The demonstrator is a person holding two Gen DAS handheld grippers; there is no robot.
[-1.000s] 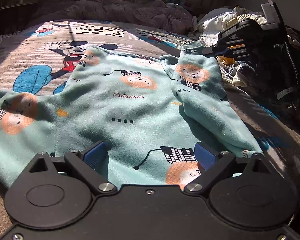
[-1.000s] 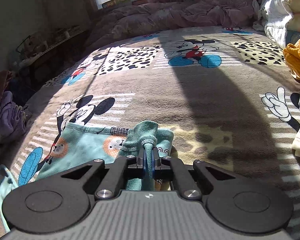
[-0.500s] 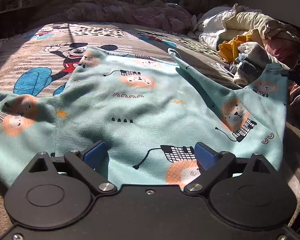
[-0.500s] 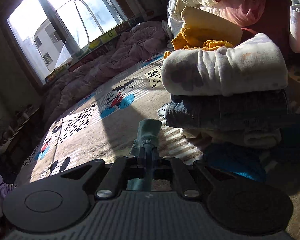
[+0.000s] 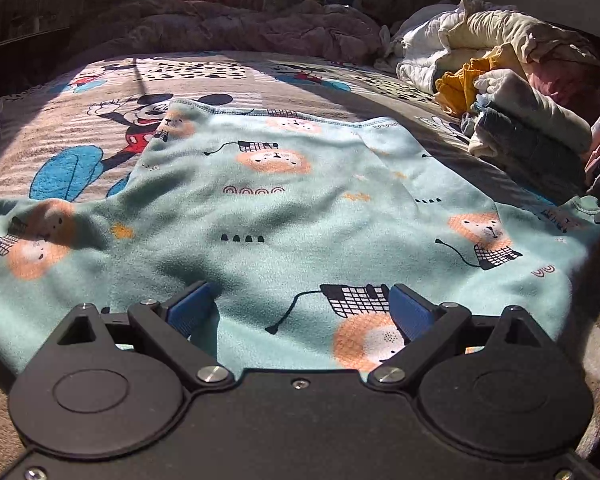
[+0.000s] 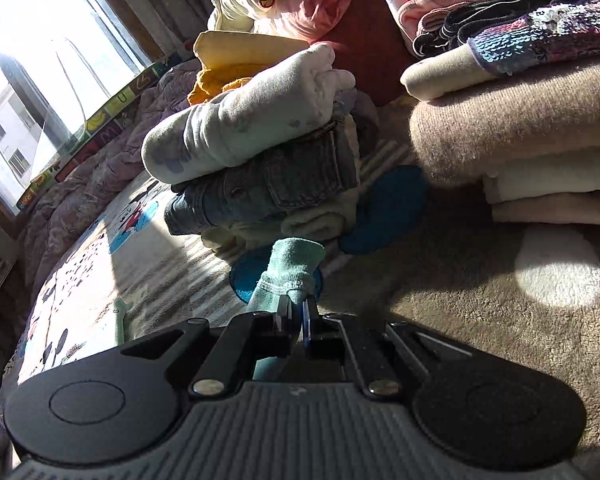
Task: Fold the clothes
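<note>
A mint-green top with lion prints [image 5: 300, 208] lies spread flat on the bed [image 5: 100, 92]. The left gripper [image 5: 300, 312] hovers at its near edge, fingers wide. The right gripper [image 6: 296, 312] pinches the sleeve cuff [image 6: 296, 264], stretched out sideways. This looks like the spreading step; next, fold that sleeve inward.

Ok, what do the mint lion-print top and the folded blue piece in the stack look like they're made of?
Mint lion-print top: likely fleece or brushed knit, with a matte, fuzzy nap and stitched hem. The cuff pinched in the right hand-held gripper looks similarly napped. Folded blue piece: probably denim, with faded blue weave, thick seams and a pocket-like flap.
</note>
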